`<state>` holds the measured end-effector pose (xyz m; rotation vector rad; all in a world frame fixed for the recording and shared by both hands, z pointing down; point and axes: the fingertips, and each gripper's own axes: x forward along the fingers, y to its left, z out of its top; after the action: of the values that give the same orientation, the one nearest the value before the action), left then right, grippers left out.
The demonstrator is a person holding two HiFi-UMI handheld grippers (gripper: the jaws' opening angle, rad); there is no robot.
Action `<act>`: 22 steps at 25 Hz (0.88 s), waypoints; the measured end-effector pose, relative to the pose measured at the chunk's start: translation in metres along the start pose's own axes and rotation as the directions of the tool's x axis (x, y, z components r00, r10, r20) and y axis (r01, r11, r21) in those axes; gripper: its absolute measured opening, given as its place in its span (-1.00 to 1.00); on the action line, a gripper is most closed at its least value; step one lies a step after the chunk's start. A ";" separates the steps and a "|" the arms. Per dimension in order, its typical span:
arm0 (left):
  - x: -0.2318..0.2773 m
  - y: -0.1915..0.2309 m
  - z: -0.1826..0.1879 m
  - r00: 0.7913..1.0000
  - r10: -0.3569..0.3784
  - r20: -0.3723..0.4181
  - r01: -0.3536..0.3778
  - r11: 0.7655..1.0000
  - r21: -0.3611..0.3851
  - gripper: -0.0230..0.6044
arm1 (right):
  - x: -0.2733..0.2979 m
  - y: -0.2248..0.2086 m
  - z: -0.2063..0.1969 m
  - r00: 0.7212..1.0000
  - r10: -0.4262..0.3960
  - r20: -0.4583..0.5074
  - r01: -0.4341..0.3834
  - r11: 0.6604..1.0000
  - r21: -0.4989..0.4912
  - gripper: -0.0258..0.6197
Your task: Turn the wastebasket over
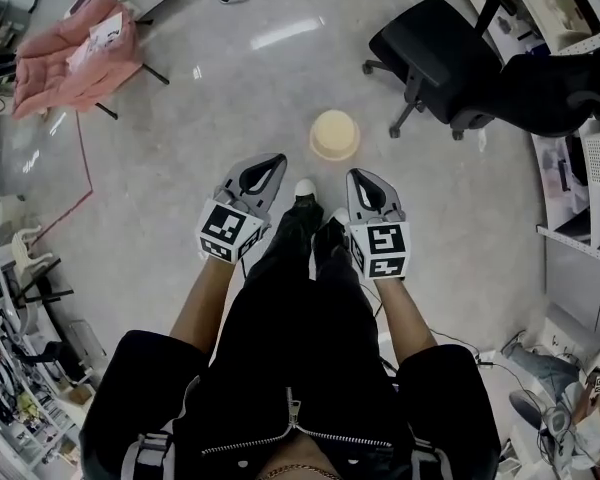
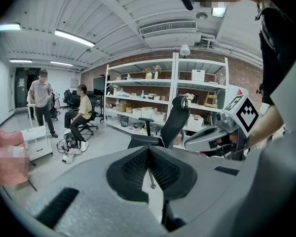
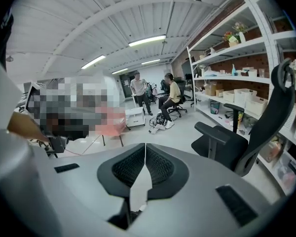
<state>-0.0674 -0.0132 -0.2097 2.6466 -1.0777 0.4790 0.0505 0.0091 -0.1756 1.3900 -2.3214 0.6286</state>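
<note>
Both grippers, left gripper (image 1: 273, 160) and right gripper (image 1: 359, 175), are pinched closed on nothing at mid-frame — the beige wastebasket (image 1: 335, 134) sits just above them.

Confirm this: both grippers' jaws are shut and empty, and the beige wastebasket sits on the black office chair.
Wrong about the chair. The head view shows the beige wastebasket on the floor, apart from the black office chair. The left gripper and right gripper do have their jaws shut and empty.
</note>
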 end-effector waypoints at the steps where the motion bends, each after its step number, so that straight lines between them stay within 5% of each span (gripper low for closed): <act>1: 0.002 0.006 0.000 1.000 -0.003 0.002 0.003 1.000 -0.001 -0.91 | 0.007 0.000 0.001 1.000 -0.001 -0.004 0.001 1.000 -0.003 -0.89; 22: 0.104 0.097 -0.016 0.984 -0.179 0.017 0.179 0.984 0.011 -0.91 | 0.096 -0.043 0.040 0.985 -0.168 -0.038 0.168 0.986 -0.007 -0.89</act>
<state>-0.0694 -0.1412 -0.1453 2.7284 -0.8329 0.4242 0.0425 -0.1004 -0.1510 1.5385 -2.1462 0.5946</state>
